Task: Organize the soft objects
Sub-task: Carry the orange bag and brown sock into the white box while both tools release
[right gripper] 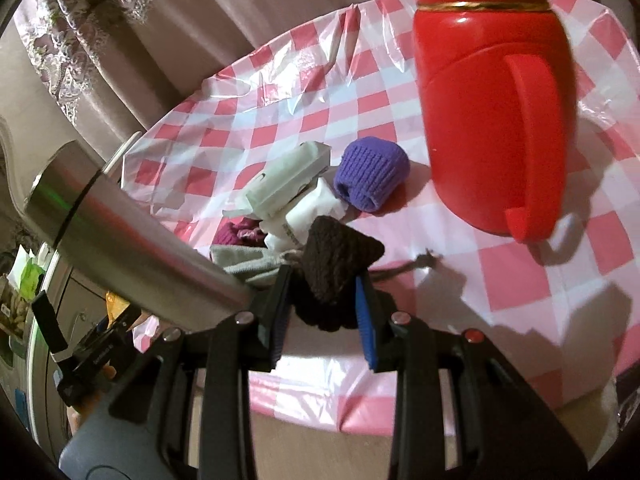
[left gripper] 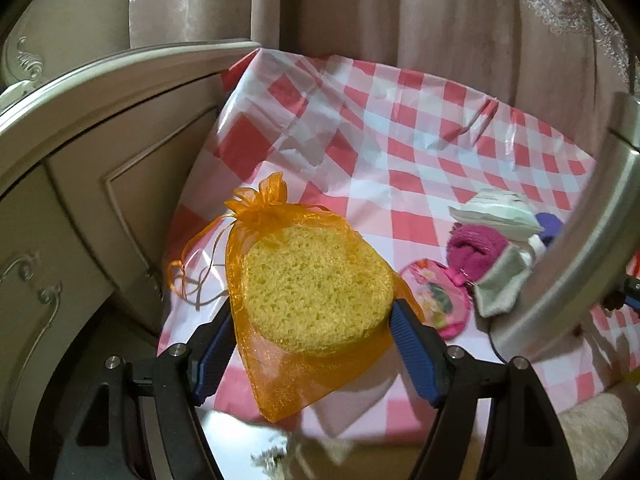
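Orange mesh bag [left gripper: 308, 304] in left tongs [left gripper: 310, 320] overhangs tablecloth's [left gripper: 400, 140] edge.

Home, lace curtains [left gripper: 400, 20], checked tablecloth [left gripper: 400, 140], ornate cabinet [left gripper: 80, 160]

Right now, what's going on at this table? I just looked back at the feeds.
A person is sorting soft things on the checked tablecloth with two handheld grippers. The left gripper is clamped on an orange mesh bag with a yellow sponge inside, held above the cloth. The right gripper is shut on a dark knit piece. A purple knit roll, a grey sock, tissue packs and a red jug sit on the table.
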Tool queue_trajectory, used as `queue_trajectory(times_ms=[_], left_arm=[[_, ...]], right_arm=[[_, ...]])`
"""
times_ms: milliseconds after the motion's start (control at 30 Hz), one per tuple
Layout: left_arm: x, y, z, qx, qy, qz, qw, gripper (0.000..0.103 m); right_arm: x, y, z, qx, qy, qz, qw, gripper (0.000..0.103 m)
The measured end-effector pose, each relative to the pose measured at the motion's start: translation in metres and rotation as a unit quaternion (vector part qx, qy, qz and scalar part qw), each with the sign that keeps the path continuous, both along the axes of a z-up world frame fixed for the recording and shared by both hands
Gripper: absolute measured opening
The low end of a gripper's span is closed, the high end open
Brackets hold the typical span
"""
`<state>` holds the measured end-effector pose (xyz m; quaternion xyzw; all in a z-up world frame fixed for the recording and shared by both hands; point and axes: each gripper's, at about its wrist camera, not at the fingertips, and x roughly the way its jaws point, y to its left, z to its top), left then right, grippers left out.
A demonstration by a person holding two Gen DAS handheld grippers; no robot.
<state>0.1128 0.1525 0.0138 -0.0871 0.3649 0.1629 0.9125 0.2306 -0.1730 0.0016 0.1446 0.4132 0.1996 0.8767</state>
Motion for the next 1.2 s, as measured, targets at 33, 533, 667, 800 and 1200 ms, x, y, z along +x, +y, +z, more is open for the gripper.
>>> queue_trajectory(times_ms=[33,533,667,800,1200], left_arm=[[-0.006,-0.004,0.003,0.000,-0.002,-0.004,1.0000,0.075],[-0.080,-0.084,0.035,-0.020,-0.018,-0.086,0.9960,0.075],[-0.089,-0.116,0.041,-0.024,-0.016,-0.127,0.9915,0.075],[-0.092,-0.145,0.046,-0.032,-0.018,-0.160,0.9865,0.075],[-0.085,-0.238,0.058,-0.054,-0.027,-0.270,0.9609,0.075]], right_arm=[[-0.004,-0.003,0.002,-0.001,-0.003,-0.001,1.000,0.034],[-0.075,-0.058,0.020,-0.027,-0.011,-0.008,1.000,0.034],[-0.093,-0.078,0.020,-0.040,-0.007,-0.014,0.999,0.034],[-0.108,-0.099,0.023,-0.060,-0.013,-0.029,0.998,0.034],[-0.140,-0.149,0.031,-0.127,-0.043,-0.079,0.988,0.034]])
